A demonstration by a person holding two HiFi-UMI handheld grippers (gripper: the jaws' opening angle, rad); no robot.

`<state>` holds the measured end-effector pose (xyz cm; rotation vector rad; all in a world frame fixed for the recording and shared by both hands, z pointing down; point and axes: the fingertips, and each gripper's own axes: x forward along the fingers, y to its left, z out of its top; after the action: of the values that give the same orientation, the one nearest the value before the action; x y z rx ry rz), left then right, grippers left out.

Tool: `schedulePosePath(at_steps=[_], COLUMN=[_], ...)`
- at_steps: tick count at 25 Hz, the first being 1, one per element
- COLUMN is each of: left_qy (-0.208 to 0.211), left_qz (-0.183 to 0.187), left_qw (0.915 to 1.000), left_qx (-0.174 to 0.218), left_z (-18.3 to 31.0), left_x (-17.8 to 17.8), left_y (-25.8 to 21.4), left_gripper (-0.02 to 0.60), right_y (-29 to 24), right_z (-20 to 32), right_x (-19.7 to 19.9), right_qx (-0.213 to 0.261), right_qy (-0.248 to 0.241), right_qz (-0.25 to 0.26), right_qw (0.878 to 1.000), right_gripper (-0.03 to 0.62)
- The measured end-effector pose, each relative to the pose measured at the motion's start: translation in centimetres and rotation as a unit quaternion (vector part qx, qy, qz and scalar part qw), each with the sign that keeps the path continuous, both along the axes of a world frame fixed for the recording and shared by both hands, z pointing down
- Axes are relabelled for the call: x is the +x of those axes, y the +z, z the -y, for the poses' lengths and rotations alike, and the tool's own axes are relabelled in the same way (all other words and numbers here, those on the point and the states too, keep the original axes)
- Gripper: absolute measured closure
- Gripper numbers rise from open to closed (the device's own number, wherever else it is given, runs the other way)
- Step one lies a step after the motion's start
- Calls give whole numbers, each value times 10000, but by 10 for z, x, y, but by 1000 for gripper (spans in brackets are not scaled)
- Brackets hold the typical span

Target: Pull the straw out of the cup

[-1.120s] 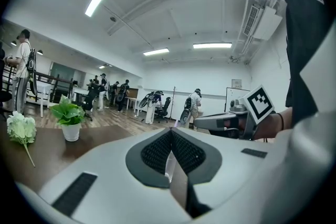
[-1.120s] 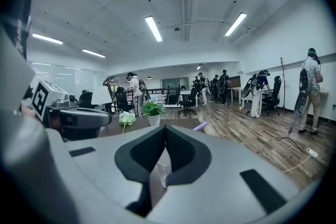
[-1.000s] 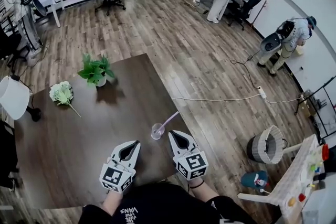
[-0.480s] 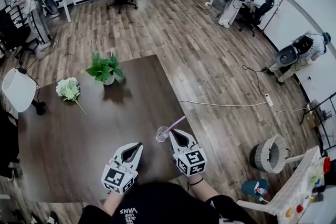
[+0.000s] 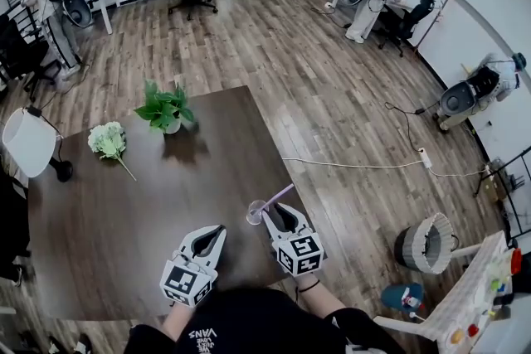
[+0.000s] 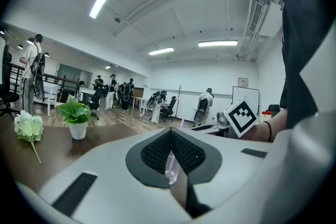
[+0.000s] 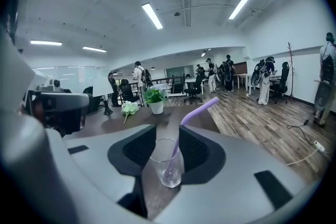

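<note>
Lilac bent-topped straw [image 7: 200, 109], aslant in a clear glass cup [image 7: 160, 165].

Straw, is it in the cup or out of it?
In. The purple straw leans inside the clear cup, its lower end at the cup's bottom and its bent top sticking out past the rim.

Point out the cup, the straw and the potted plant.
cup [image 7: 160, 165], right gripper view, glass wall.
straw [image 7: 199, 110], right gripper view, bent upper part.
potted plant [image 5: 164, 105], head view, leaves.
</note>
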<state>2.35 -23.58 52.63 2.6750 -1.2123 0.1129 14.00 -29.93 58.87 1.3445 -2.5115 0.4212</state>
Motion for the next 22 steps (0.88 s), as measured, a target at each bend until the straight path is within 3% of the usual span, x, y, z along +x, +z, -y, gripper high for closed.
schedulePosePath(at_steps=[22], left_qy=[-133], left_qz=[98], left_qw=[9998], left_qx=[-91], left_z=[0], left_x=[-2], left_y=[7], left_gripper=[571], right_y=[28], right_z=[21], right_x=[-5], right_qx=[-494], right_qy=[-199], right_qz=[36], right_qw=[9986], right_gripper=[447])
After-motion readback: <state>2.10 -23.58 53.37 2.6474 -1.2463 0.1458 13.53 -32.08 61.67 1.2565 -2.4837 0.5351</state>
